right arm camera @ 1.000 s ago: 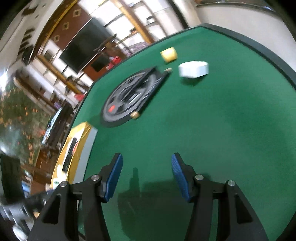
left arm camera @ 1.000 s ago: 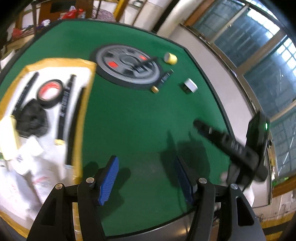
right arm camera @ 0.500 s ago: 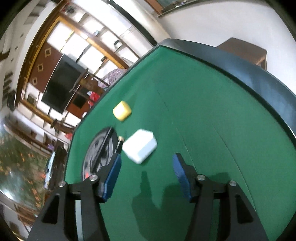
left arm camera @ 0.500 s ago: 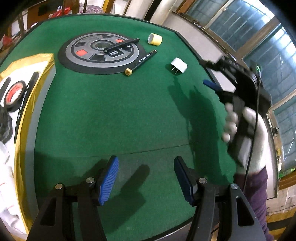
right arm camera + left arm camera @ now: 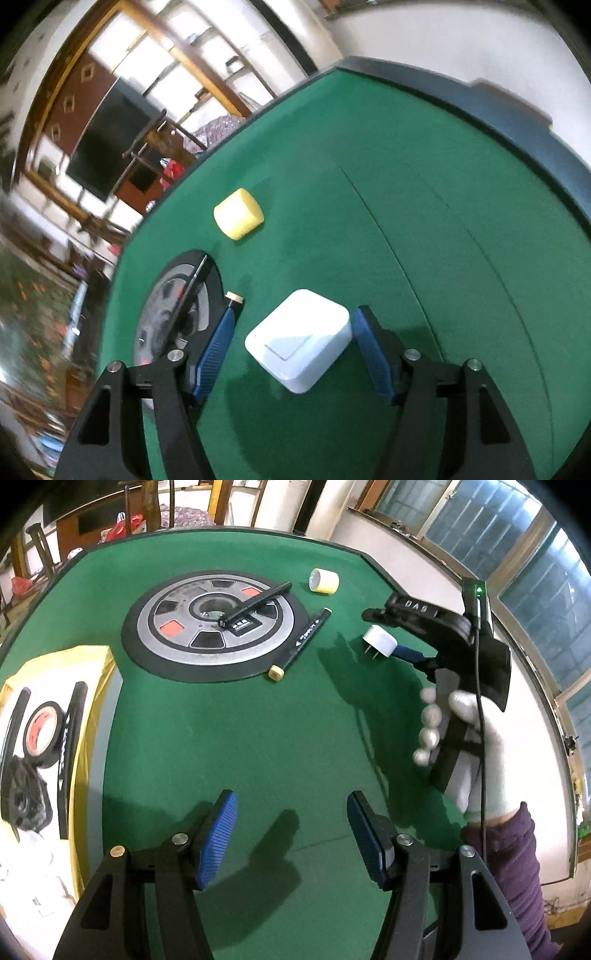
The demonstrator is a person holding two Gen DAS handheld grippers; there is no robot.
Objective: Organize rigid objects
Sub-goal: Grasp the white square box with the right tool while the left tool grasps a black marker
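Charger (image 5: 299, 339) now sits between my right claw (image 5: 293, 349) pads.
Jaws opening, not yet pinching; left claw (image 5: 290, 834) spread, empty.

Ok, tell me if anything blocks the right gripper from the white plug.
Nothing visible does. The white plug already lies between the opening fingers of the right gripper, on bare green felt; the marker sits just outside them.

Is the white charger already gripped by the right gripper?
Not yet: the white charger lies between the right gripper's opening jaws, gap visible beside the left pad.
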